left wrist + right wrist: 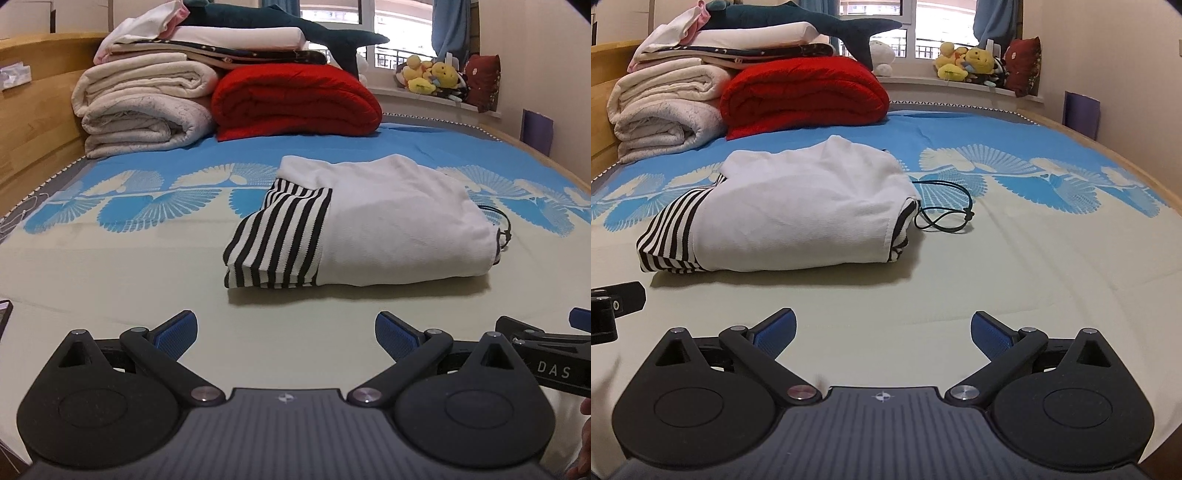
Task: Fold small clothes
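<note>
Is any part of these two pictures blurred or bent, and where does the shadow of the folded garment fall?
Left wrist view: fisheye bends the bed edges, corners dark; the folded garment is sharp, its shadow along the near edge. Right wrist view: same bending; window glare, shadow again on the near side.

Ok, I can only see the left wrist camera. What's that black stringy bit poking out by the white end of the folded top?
Observer: It's a thin black cord, lying in loops on the bed sheet beside the folded top.
Operator: Is the right gripper open? I only see its edge.
Observer: Yes, the right gripper is open and empty, short of the top.
Operator: Any stripes at that end too?
Observer: Yes, a striped layer peeks from under the white edge there.
</note>
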The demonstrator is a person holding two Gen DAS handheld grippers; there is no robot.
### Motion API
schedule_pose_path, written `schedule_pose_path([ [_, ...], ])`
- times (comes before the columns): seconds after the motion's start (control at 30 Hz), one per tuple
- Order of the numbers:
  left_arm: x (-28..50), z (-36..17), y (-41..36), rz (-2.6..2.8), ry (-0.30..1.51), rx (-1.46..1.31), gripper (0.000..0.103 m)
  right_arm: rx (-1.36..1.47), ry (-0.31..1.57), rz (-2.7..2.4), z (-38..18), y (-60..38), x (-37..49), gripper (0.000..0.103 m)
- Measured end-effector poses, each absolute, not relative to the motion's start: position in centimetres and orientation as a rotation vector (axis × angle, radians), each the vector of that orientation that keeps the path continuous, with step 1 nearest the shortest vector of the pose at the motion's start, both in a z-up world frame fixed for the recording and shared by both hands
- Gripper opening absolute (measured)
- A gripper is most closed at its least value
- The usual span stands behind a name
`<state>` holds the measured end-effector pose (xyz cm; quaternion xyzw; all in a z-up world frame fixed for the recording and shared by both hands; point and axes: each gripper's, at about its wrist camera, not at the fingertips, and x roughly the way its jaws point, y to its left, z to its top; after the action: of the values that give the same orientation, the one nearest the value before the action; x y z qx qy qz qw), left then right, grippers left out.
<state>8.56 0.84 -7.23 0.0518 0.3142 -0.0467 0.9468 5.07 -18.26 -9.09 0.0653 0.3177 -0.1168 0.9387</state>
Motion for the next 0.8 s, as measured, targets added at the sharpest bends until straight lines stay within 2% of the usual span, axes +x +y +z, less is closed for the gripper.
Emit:
schedule_pose_path([
  [0.8, 8.67, -7.52, 0.82, -0.079, 0.654, 0.114, 0.103, 0.122, 0.650, -0.225, -9.12, -17.88, 4.95, 0.100],
])
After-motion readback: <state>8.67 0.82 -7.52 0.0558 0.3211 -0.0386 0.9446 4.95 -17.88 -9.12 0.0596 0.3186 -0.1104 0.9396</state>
